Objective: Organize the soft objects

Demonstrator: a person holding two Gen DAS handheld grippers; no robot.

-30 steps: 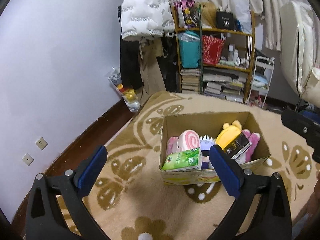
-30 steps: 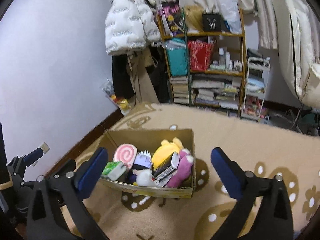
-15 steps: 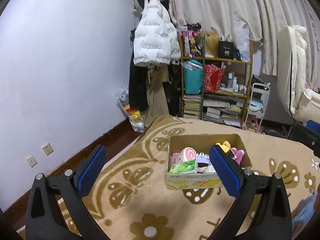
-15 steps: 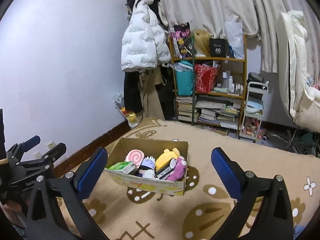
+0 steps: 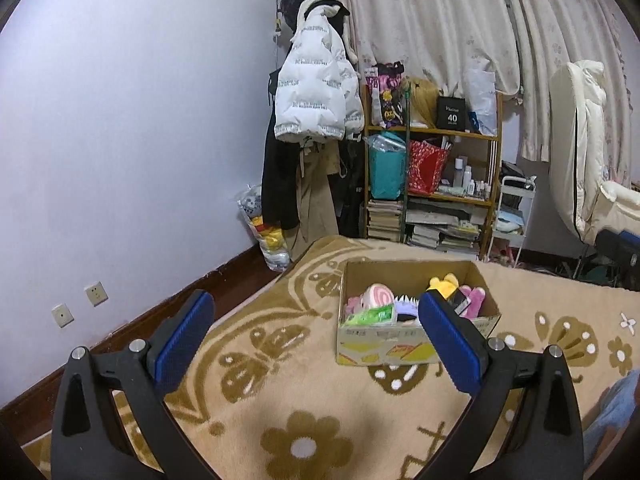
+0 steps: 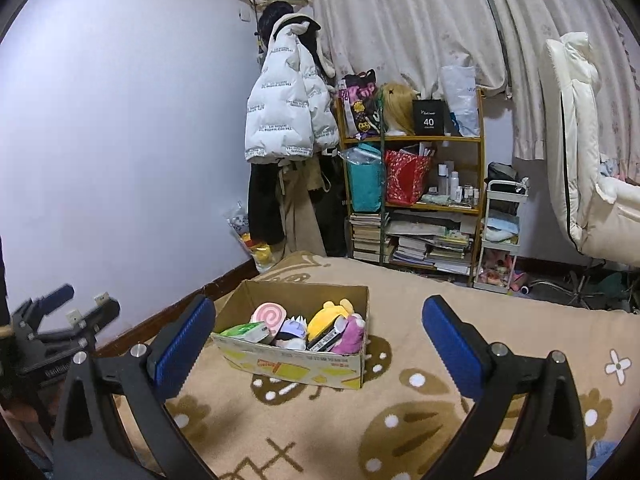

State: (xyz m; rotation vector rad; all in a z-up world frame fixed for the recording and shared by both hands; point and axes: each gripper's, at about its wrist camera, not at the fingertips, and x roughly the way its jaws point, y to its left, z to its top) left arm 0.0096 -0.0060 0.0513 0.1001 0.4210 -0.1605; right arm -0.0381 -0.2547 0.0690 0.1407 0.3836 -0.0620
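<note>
Claws [image 5: 316, 338] apart — cardboard box [image 5: 384, 346] toy-crammed

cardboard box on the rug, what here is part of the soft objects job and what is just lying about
Part of the job:
cardboard box
pink swirl plush
yellow plush
purple plush
green tissue pack

Just lying about:
white puffer jacket
bookshelf
white chair
white cart

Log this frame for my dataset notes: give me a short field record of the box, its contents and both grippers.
container: cardboard box on the patterned rug
contents: pink swirl plush, yellow plush, purple plush, green tissue pack
left gripper: open, empty, away from box
right gripper: open, empty, away from box
background: shelf, white jacket
</note>
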